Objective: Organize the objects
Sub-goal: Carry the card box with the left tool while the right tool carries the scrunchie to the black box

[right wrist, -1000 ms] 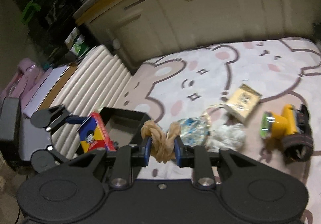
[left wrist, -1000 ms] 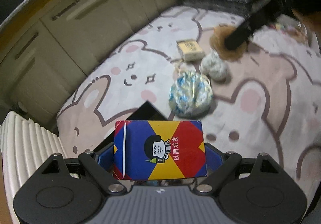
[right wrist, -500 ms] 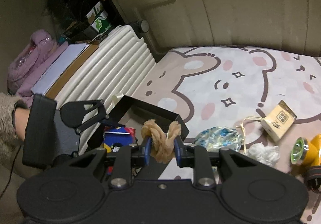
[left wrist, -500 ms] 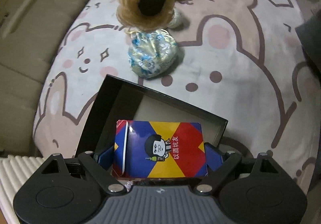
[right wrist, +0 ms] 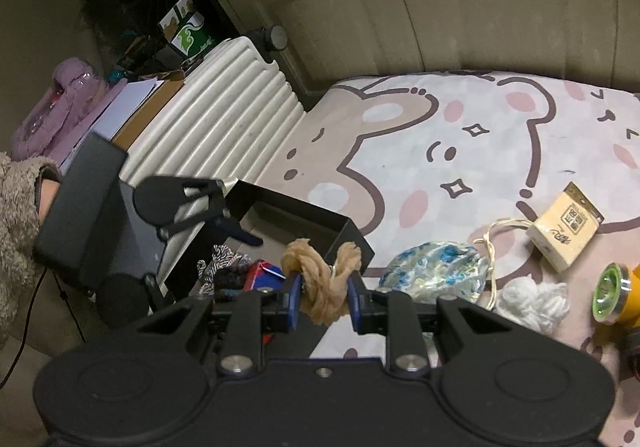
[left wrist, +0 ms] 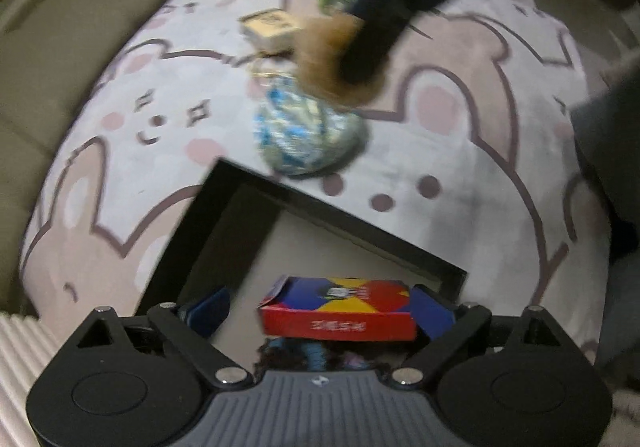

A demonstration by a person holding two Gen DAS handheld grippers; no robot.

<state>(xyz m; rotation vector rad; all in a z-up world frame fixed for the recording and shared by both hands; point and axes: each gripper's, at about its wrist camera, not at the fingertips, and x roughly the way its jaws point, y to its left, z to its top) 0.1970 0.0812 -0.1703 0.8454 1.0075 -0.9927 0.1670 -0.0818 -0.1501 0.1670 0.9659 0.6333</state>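
My left gripper (left wrist: 320,307) is open over the black box (left wrist: 224,207). The red, blue and yellow card box (left wrist: 340,309) lies free between its spread fingers, inside the black box on top of dark items. In the right wrist view the left gripper (right wrist: 224,223) hangs over the black box (right wrist: 344,227). My right gripper (right wrist: 320,301) is shut on a tan scrunchie (right wrist: 320,279), held just beside the black box. The scrunchie shows blurred in the left wrist view (left wrist: 324,63).
On the bear-print bedspread (right wrist: 500,135) lie a blue floral pouch (right wrist: 436,277), a white cloth ball (right wrist: 532,299), a beige packet (right wrist: 564,227) and a yellow headlamp (right wrist: 616,295). A white ribbed radiator (right wrist: 224,119) stands left of the bed, cupboards behind.
My left gripper has opened and let go of the card box, which now lies flat in the black box. My right gripper has carried the scrunchie closer to the box.
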